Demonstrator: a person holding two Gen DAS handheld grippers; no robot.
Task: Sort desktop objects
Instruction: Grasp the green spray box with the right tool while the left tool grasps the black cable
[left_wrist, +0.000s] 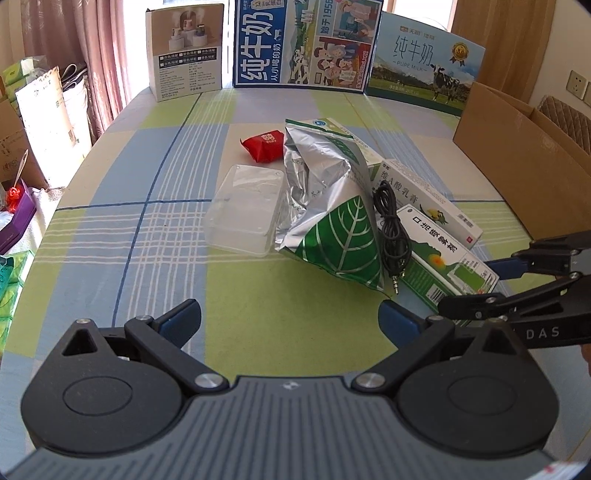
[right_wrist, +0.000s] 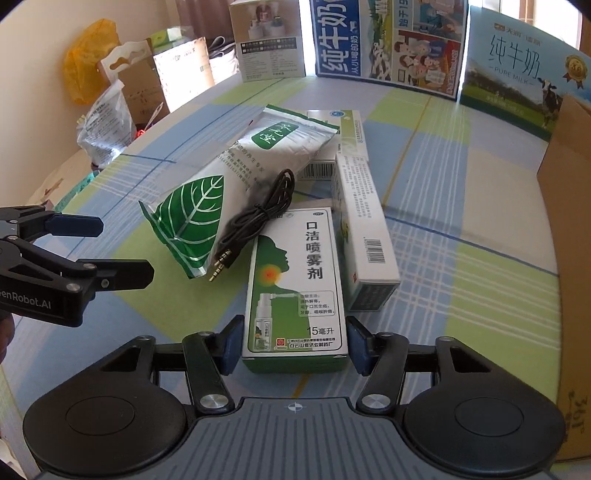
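Observation:
My right gripper (right_wrist: 295, 345) straddles the near end of the green-and-white spray box (right_wrist: 295, 266), its blue pads touching both long sides. The box lies flat on the checked cloth. A black audio cable (right_wrist: 258, 210) rests across the box's far end and against a silver foil pouch with a green leaf (right_wrist: 192, 214). A long white ointment box (right_wrist: 364, 221) lies along the spray box's right side. My left gripper (left_wrist: 290, 314) stands open over bare cloth, short of the pouch (left_wrist: 325, 206), with nothing between its fingers.
A clear plastic case (left_wrist: 247, 210) and a red packet (left_wrist: 264, 146) lie left of the pouch. An open cardboard box (left_wrist: 524, 166) stands at the table's right edge. Milk cartons (left_wrist: 306, 40) line the back. Bags and boxes crowd the floor at left.

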